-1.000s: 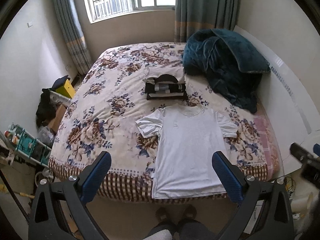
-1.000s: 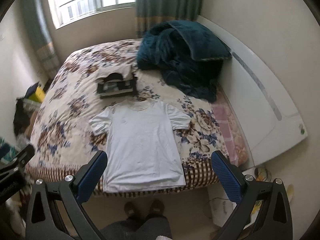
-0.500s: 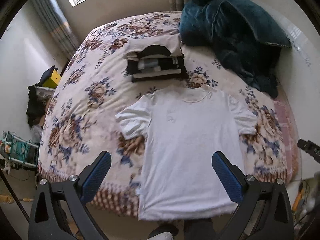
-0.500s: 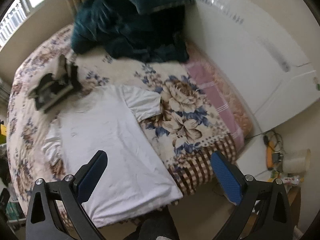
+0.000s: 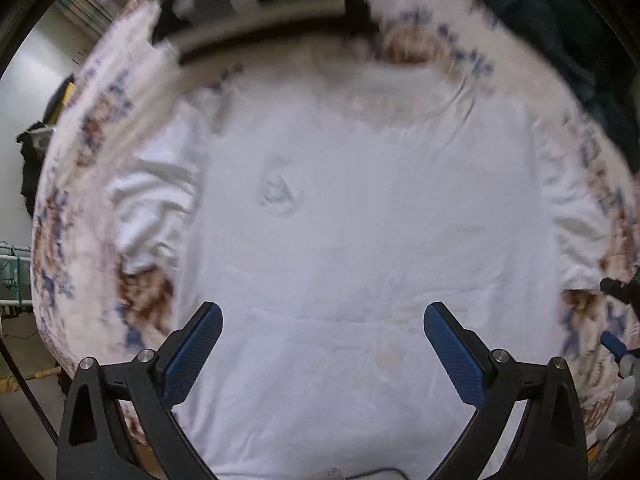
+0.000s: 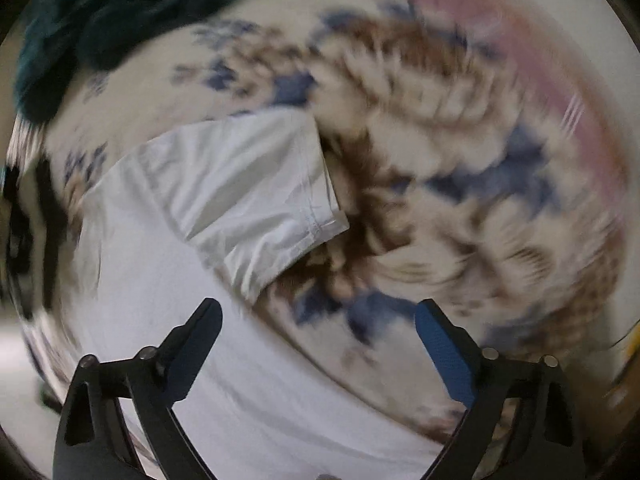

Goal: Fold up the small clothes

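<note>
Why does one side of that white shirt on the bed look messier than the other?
The white T-shirt lies mostly flat, but the sleeve at the picture's left is rumpled and bunched, while the opposite sleeve lies smooth on the floral bedspread.

A floral-covered bed point(image 5: 72, 216) carries a spread white T-shirt point(image 5: 360, 240) and a teal blanket point(image 6: 80, 20).

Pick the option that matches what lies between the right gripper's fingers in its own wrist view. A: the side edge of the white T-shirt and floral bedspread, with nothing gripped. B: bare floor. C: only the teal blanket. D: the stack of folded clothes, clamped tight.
A: the right gripper stands open above the white T-shirt edge and the floral bedspread, its fingers touching nothing.
</note>
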Demonstrator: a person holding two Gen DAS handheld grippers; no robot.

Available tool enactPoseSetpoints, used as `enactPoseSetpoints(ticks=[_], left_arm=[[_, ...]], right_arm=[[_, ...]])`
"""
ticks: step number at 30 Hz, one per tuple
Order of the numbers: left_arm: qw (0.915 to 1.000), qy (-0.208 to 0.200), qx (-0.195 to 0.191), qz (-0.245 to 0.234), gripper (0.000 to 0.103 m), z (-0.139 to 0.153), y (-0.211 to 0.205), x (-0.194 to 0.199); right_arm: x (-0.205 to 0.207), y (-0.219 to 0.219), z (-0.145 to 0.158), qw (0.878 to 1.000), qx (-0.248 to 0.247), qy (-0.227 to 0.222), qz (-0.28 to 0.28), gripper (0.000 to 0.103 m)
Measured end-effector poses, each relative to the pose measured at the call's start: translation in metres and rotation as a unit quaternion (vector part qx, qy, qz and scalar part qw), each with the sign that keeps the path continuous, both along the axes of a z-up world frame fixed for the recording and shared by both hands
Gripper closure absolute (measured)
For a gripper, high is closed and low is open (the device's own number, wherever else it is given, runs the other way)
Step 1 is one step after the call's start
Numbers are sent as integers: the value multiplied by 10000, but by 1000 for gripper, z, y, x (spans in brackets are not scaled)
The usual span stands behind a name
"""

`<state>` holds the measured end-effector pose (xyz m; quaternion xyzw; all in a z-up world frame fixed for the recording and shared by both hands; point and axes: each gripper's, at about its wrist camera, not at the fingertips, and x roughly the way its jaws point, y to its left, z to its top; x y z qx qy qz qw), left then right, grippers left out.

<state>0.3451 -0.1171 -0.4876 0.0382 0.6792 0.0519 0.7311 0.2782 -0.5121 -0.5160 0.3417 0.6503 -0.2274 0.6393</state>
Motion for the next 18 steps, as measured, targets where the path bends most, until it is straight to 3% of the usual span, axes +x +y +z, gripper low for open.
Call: enactPoseSetpoints(ticks=[2, 3, 6, 7, 8, 9, 10, 13, 15, 16, 18], left_arm=[[9999, 121, -21, -6, 0, -17, 3, 3], [9999, 139, 5, -16, 0, -24, 4, 5], [9998, 199, 45, 16, 0, -34, 11, 9], [9997, 211, 34, 96, 0, -36, 18, 12], [9996, 220, 29, 169, 0, -36, 24, 12], [9994, 223, 33, 269, 0, -35, 33, 13], [9992, 199, 24, 359, 0, -35, 39, 17], [9977, 159, 11, 665, 0, -28, 65, 19], [9962, 145, 29, 858, 0, -23, 86, 18], [9955, 134, 39, 933, 0, -21, 95, 19], [9946, 93, 108, 1030, 0, -15, 113, 16]], right_arm=[[-7, -8, -36, 9966, 397, -150, -711, 26], [-8, -11, -47, 9937, 536, -236, -955, 28], [-19, -13, -77, 9747, 876, -673, -1943, 43], [-22, -12, -80, 9683, 875, -840, -2183, 52], [-24, -10, -80, 9639, 796, -985, -2344, 70], [-25, -7, -78, 9615, 665, -1120, -2418, 79], [-23, -2, -73, 9637, 416, -1181, -2359, 93], [-6, 22, -49, 9752, -293, -1295, -1771, 98], [15, 45, -30, 9812, -796, -1406, -1058, 99], [30, 68, -18, 9820, -1188, -1410, -413, 99], [54, 108, -3, 9717, -1696, -1525, 610, 99]])
